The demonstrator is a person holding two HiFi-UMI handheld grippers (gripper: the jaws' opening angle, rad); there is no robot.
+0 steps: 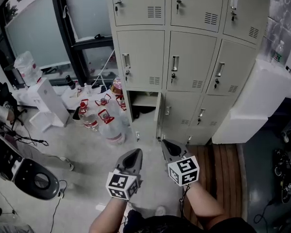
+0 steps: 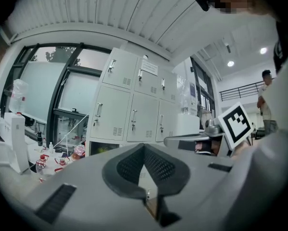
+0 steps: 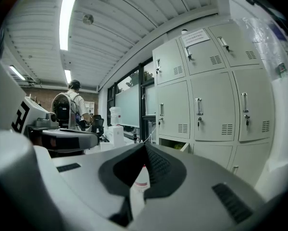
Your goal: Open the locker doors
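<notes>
A beige bank of lockers [image 1: 184,57] stands ahead, three columns wide. Its bottom-left compartment [image 1: 144,111] stands open, with the door [image 1: 159,113] swung outward; every other door is closed. My left gripper [image 1: 134,153] and right gripper [image 1: 165,143] hover side by side over the floor, short of the lockers, touching nothing. Both are shut, tips together and nothing between them. The left gripper view has the lockers [image 2: 134,105] beyond my left gripper [image 2: 144,146]. In the right gripper view the lockers [image 3: 206,100] sit right of my right gripper [image 3: 144,146].
Large water bottles with red caps [image 1: 104,123] and white boxes [image 1: 48,106] crowd the floor left of the lockers. A white block [image 1: 254,101] leans at their right. Wooden slats [image 1: 223,174] lie at the lower right. A person with a backpack [image 3: 69,109] stands far off.
</notes>
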